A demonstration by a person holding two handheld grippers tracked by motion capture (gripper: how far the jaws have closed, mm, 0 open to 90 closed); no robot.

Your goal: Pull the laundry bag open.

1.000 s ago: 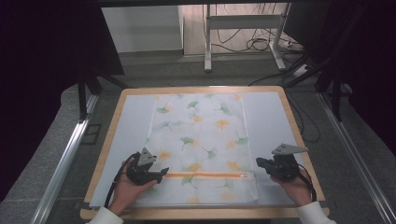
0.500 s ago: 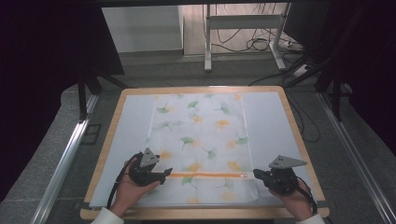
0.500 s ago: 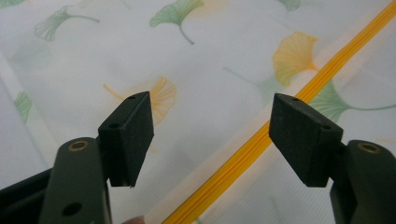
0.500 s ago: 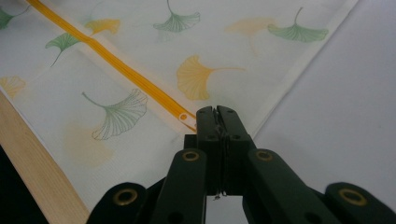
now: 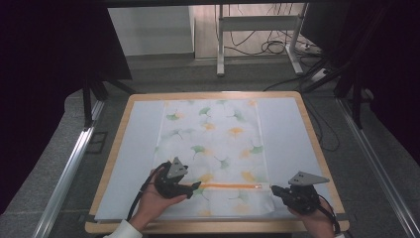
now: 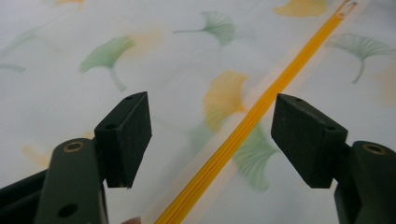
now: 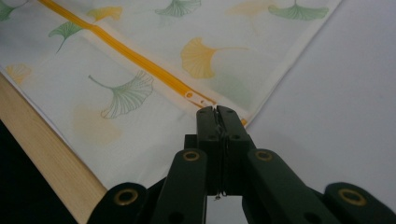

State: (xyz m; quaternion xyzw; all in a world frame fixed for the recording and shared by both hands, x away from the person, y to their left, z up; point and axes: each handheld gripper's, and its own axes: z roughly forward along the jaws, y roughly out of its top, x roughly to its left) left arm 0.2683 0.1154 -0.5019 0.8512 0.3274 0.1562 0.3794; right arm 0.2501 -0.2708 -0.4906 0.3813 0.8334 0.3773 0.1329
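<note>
Orange, the zipper (image 5: 230, 186) runs across the near part of a white fabric cover (image 5: 213, 148) printed with green and yellow ginkgo leaves, and everything else is easiest placed from that line. The cover lies flat on a pale sheet (image 5: 287, 134) over the wooden-edged table (image 5: 307, 124), its near hem close to the table's front edge. At the zipper's right end, the right gripper (image 5: 273, 189) has its jaws pressed together, pinching the small metal pull right where the orange tape stops, at the cover's right edge. At the zipper's left end, the left gripper (image 5: 197, 186) sits over the tape with its jaws spread wide and just now opening further; the orange line passes between the pads (image 6: 308, 135) without either one pressing on it. A person's hand (image 5: 153, 203) holds that gripper from the near side.
</note>
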